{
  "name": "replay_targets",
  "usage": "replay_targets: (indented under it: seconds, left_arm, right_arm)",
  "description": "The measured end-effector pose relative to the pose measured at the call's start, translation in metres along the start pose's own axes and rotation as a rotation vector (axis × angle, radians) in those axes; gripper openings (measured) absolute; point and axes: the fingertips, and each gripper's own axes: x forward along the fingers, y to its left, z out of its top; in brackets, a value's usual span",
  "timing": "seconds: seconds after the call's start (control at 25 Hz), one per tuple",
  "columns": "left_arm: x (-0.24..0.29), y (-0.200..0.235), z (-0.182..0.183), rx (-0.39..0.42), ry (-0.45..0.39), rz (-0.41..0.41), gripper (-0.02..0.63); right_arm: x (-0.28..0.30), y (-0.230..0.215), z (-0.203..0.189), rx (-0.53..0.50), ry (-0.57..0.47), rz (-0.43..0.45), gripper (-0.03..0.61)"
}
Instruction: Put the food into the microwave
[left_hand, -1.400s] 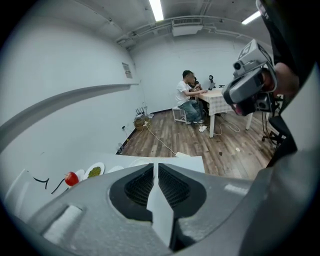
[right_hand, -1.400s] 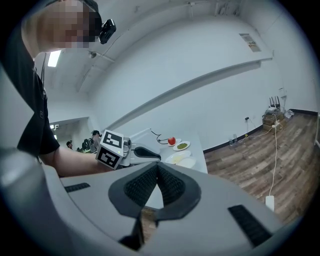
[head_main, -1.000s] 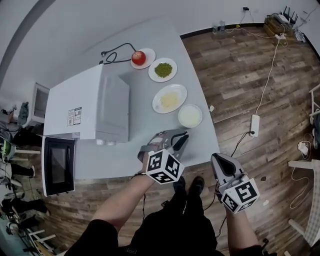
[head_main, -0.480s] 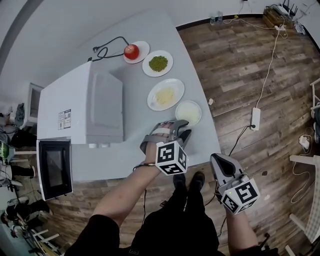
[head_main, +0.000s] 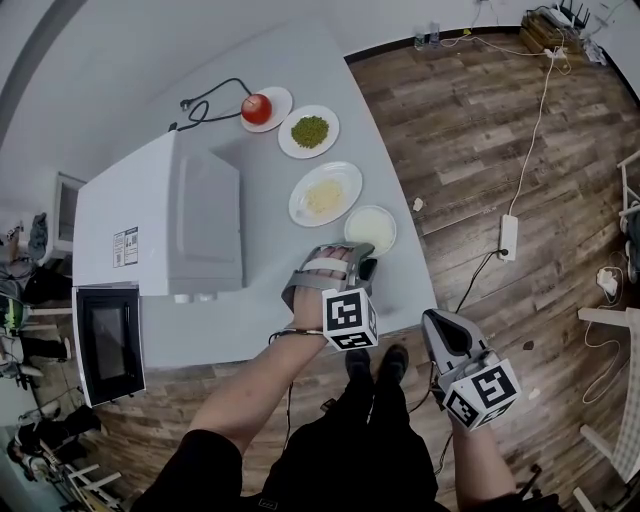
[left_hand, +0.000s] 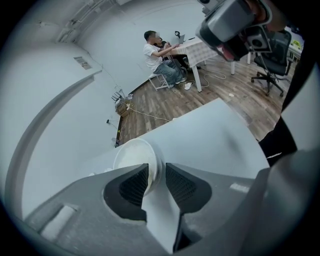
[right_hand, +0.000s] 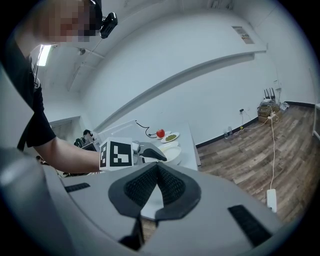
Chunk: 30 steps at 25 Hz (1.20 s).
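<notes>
Four dishes stand in a row on the white table (head_main: 250, 300): a red tomato on a plate (head_main: 256, 108), green peas (head_main: 309, 130), a plate of pale yellow food (head_main: 325, 195) and a white bowl (head_main: 370, 228). My left gripper (head_main: 365, 268) is at the bowl's near rim. In the left gripper view it (left_hand: 157, 172) stands open, and the bowl's (left_hand: 134, 157) rim lies between the pads, close to the left one. My right gripper (head_main: 437, 318) hangs off the table's near edge; in its own view the jaws (right_hand: 157, 167) are shut on nothing.
The white microwave (head_main: 160, 220) stands at the table's left, its dark-windowed door (head_main: 110, 340) swung open towards me. A black cable (head_main: 205, 100) lies behind the tomato plate. Wooden floor with a power strip (head_main: 507, 236) runs along the right. A person sits at a far desk (left_hand: 160, 57).
My left gripper has moved forward and down to the white bowl's rim. The right gripper has stayed where it was.
</notes>
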Motion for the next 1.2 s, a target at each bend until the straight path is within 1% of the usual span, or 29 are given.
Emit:
replay_targets:
  seconds: [0.16, 0.36, 0.64, 0.84, 1.04, 1.2]
  left_arm:
    - [0.001, 0.004, 0.0, 0.037, 0.012, 0.026, 0.103]
    - [0.001, 0.003, 0.001, 0.065, 0.019, 0.034, 0.081]
    - [0.0, 0.0, 0.001, 0.111, 0.028, 0.046, 0.066]
    - [-0.003, -0.002, 0.0, 0.167, 0.034, 0.068, 0.061]
    - [-0.008, -0.008, 0.0, 0.16, 0.038, 0.078, 0.06]
    - [-0.018, -0.013, 0.002, 0.148, 0.035, 0.087, 0.06]
  right_arm:
    - [-0.003, -0.002, -0.001, 0.006, -0.002, -0.006, 0.014]
    - [-0.007, -0.003, -0.005, 0.019, 0.001, -0.007, 0.014]
    - [-0.011, 0.0, -0.006, 0.026, 0.003, -0.009, 0.014]
    - [-0.015, 0.002, -0.012, 0.03, 0.004, 0.003, 0.014]
    - [-0.021, 0.001, -0.015, 0.046, 0.01, -0.008, 0.014]
    - [-0.025, 0.006, -0.012, 0.029, 0.007, 0.013, 0.014]
